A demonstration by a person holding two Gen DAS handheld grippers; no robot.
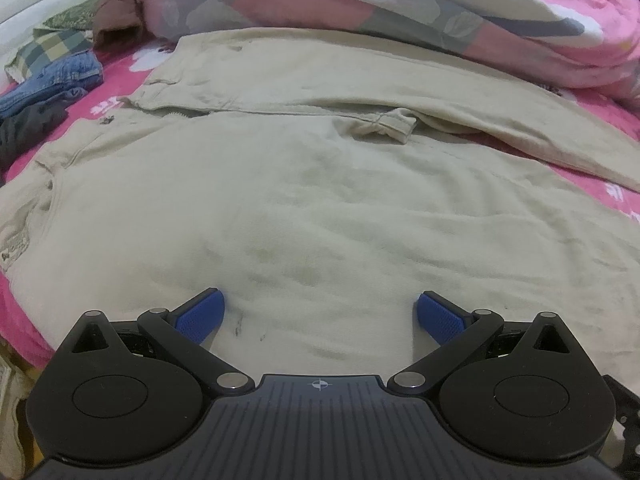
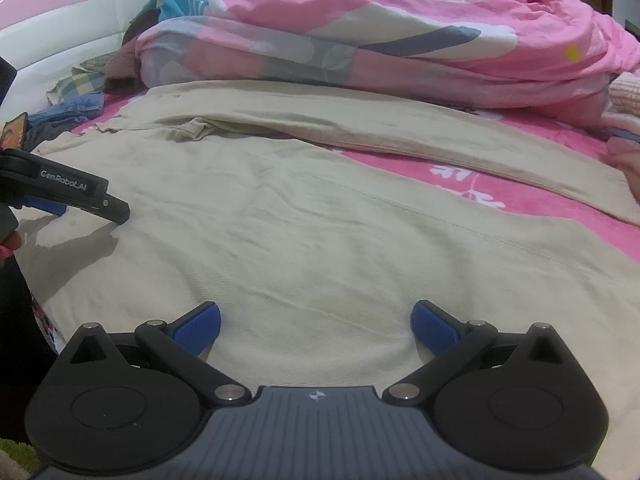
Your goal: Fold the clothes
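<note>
A pair of beige trousers point(image 1: 304, 184) lies spread flat on a pink flowered bed sheet point(image 1: 116, 100), waistband to the left, legs running right. My left gripper point(image 1: 320, 308) hovers low over the near leg, open, blue pads point(image 1: 200, 316) wide apart with only cloth beneath. In the right wrist view the same trousers point(image 2: 304, 216) fill the middle. My right gripper point(image 2: 316, 316) is open over the near leg further right, holding nothing. The left gripper's black body point(image 2: 76, 192) shows at the left edge of that view.
A rolled pink patterned quilt point(image 1: 400, 4) lies along the far side of the trousers. A pile of other clothes, blue denim point(image 1: 60, 80) and checked fabric point(image 1: 52, 50), sits at the far left. A person's hand point(image 2: 624, 152) shows at the right edge.
</note>
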